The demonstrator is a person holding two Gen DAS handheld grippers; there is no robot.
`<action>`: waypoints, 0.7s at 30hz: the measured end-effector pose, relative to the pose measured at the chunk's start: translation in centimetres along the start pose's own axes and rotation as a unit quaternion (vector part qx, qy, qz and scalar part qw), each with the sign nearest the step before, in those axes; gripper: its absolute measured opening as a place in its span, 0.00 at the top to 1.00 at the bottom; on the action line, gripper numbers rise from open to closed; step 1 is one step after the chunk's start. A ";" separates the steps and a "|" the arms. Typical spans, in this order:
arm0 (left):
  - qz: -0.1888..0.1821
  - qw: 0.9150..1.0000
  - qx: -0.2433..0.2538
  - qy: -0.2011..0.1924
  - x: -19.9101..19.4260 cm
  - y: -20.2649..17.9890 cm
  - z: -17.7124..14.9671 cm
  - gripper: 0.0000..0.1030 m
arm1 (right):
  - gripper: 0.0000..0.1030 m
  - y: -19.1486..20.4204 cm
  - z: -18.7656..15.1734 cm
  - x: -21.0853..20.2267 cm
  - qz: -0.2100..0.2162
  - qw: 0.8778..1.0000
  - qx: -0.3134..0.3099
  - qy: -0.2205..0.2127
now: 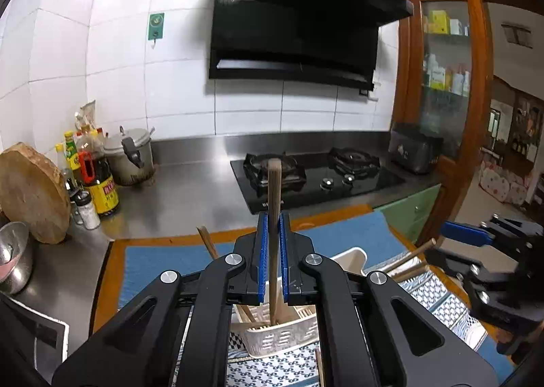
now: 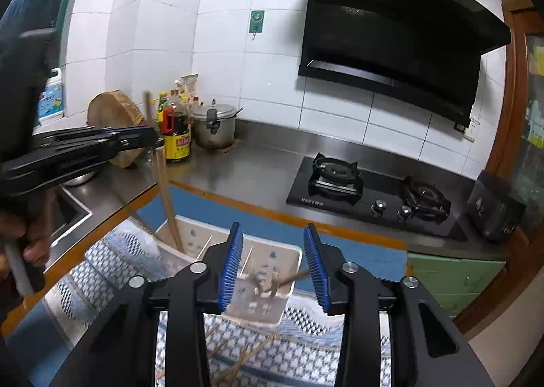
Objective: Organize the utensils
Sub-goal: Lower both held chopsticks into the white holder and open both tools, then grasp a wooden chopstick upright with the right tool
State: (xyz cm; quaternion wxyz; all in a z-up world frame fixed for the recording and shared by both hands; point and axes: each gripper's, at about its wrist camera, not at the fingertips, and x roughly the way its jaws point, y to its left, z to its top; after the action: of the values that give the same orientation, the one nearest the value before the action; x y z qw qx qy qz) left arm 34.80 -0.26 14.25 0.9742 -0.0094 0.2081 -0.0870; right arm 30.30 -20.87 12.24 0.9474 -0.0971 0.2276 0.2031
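Currently left gripper (image 1: 273,234) is clamped on a wooden chopstick (image 1: 274,217) standing upright between its fingers, lower end down in the white basket (image 1: 272,336) below them. Right gripper (image 2: 277,264) is spread apart and holding nothing; beyond its fingers that view shows the basket interior with another chopstick (image 2: 292,276) in the right compartment, which the left view hides. Only the right view shows loose chopsticks (image 2: 238,363) on the patterned cloth (image 2: 299,353) under the fingers.

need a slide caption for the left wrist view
Left gripper shut on a brown wooden chopstick, its lower end in the white slotted plastic utensil basket.
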 end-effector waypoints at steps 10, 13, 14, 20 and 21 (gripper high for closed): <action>0.005 1.000 -0.005 0.002 -1.1 0.2 -0.7 0.92 | 0.57 0.7 -7.1 -1.6 0.021 0.998 0.021 0.057; 0.003 1.000 -0.008 -0.002 -2.7 0.4 -1.4 0.91 | 0.57 1.1 -10.0 -1.6 0.024 0.995 0.032 0.088; 0.004 1.000 -0.009 -0.003 -3.4 0.4 -1.8 0.91 | 0.57 1.3 -10.9 -1.6 0.025 0.994 0.035 0.097; -0.004 1.000 -0.017 0.010 -6.5 0.6 -5.3 0.91 | 0.57 2.5 -16.0 -2.2 0.044 0.986 0.072 0.144; -0.004 1.000 -0.018 0.013 -6.8 0.5 -5.9 0.91 | 0.57 2.9 -16.9 -2.4 0.048 0.984 0.078 0.151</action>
State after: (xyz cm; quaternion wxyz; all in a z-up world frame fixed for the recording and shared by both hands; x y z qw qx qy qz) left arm 26.34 1.54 11.59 0.9708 -0.0267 0.2221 -0.0868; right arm 20.46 -23.71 -1.76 0.8960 -0.0413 0.3875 0.2130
